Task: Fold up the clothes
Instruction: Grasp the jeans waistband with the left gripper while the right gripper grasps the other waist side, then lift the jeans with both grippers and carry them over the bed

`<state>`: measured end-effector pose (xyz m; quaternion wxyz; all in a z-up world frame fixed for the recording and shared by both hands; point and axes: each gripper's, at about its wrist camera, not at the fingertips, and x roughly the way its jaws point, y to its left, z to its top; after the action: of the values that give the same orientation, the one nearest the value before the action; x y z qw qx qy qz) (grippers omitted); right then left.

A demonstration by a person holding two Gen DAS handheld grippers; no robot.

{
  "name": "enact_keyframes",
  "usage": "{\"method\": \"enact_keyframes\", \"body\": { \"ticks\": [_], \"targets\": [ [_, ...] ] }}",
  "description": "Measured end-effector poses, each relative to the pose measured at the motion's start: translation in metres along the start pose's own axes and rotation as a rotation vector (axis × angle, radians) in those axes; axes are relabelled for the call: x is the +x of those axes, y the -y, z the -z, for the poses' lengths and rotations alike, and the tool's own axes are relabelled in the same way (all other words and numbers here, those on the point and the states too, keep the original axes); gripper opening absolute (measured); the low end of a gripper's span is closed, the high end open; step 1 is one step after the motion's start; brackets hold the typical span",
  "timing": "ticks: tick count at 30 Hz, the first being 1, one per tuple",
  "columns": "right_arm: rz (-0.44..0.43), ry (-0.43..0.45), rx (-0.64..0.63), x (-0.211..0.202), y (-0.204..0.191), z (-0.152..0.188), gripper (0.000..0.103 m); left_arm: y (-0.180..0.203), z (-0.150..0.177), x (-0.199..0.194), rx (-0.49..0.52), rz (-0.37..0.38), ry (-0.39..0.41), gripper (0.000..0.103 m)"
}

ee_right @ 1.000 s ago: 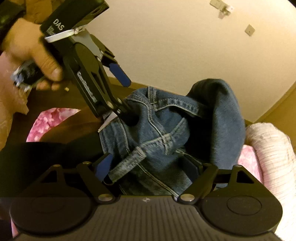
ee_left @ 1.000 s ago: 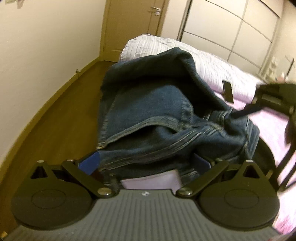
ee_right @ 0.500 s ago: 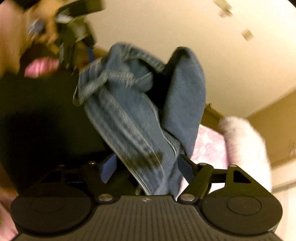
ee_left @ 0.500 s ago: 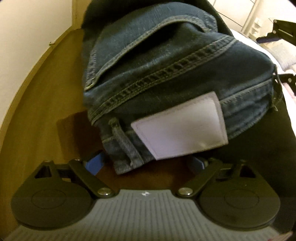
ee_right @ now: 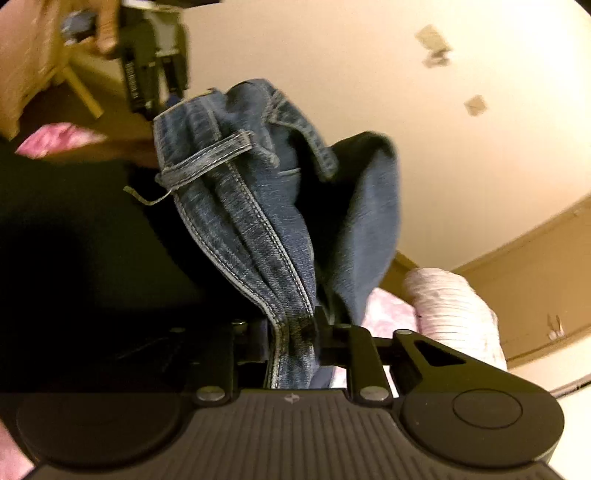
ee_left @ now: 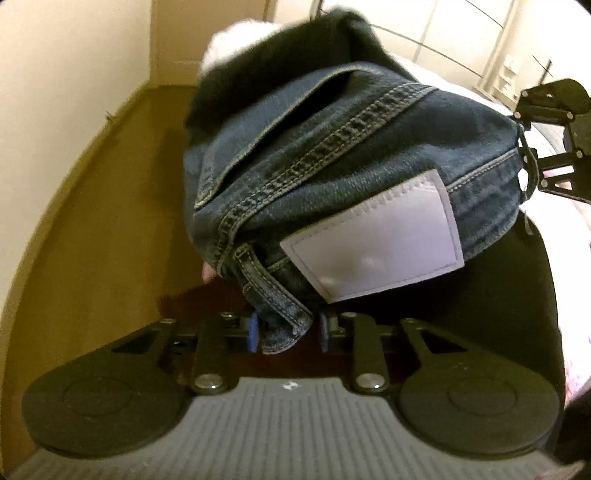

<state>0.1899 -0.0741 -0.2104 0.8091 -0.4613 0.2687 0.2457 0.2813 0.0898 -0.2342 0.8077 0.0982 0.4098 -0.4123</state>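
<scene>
A pair of dark blue jeans (ee_left: 351, 155) with a white patch label (ee_left: 376, 243) hangs stretched between my two grippers. In the left wrist view my left gripper (ee_left: 288, 332) has its jaws closing on the waistband corner by a belt loop (ee_left: 273, 288). My right gripper (ee_left: 532, 147) holds the far end of the waistband at the right edge. In the right wrist view my right gripper (ee_right: 291, 343) has its jaws closing on a stitched seam of the jeans (ee_right: 258, 229). The left gripper (ee_right: 170, 103), held by a hand (ee_right: 107, 33), grips the top corner.
A black fabric (ee_left: 498, 314) lies under the jeans on a pink floral bedspread (ee_right: 388, 314). A white striped pillow (ee_right: 454, 314) lies at the far end. A wooden floor (ee_left: 92, 221) and a cream wall run on one side, and wardrobe doors (ee_left: 461, 37) stand behind.
Both grippers went from wide open around the denim to nearly closed on the waistband. The jeans rose off the bed and now hang taut between them.
</scene>
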Motion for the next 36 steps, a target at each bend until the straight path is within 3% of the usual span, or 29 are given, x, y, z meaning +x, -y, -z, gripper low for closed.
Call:
{"method": "enact_keyframes", "body": {
  "ticks": [4, 8, 15, 20, 25, 29, 33, 36],
  "targets": [
    [0.084, 0.033, 0.122, -0.016, 0.033, -0.009, 0.013, 0.012, -0.030, -0.033, -0.008, -0.033, 0.129, 0.019],
    [0.177, 0.050, 0.266, -0.043, 0.073, -0.011, 0.009, 0.042, -0.077, -0.065, 0.056, -0.036, 0.261, 0.017],
    [0.336, 0.036, 0.544, -0.132, 0.126, 0.026, 0.008, 0.154, -0.162, -0.087, 0.266, 0.083, 0.403, 0.017],
    [0.461, -0.018, 0.777, -0.230, 0.130, 0.086, 0.008, 0.292, -0.196, -0.070, 0.416, 0.233, 0.431, 0.017],
    [0.559, -0.080, 1.086, -0.332, 0.119, 0.181, 0.008, 0.479, -0.225, -0.011, 0.559, 0.392, 0.405, 0.016],
    [0.624, -0.129, 1.295, -0.406, 0.096, 0.276, 0.009, 0.635, -0.221, 0.065, 0.663, 0.488, 0.331, 0.016],
    [0.631, -0.188, 1.499, -0.474, 0.063, 0.395, 0.009, 0.805, -0.189, 0.137, 0.670, 0.576, 0.219, 0.016],
    [0.655, -0.273, 1.604, -0.528, 0.035, 0.492, 0.009, 0.899, -0.180, 0.205, 0.652, 0.626, 0.124, 0.015]
  ]
}}
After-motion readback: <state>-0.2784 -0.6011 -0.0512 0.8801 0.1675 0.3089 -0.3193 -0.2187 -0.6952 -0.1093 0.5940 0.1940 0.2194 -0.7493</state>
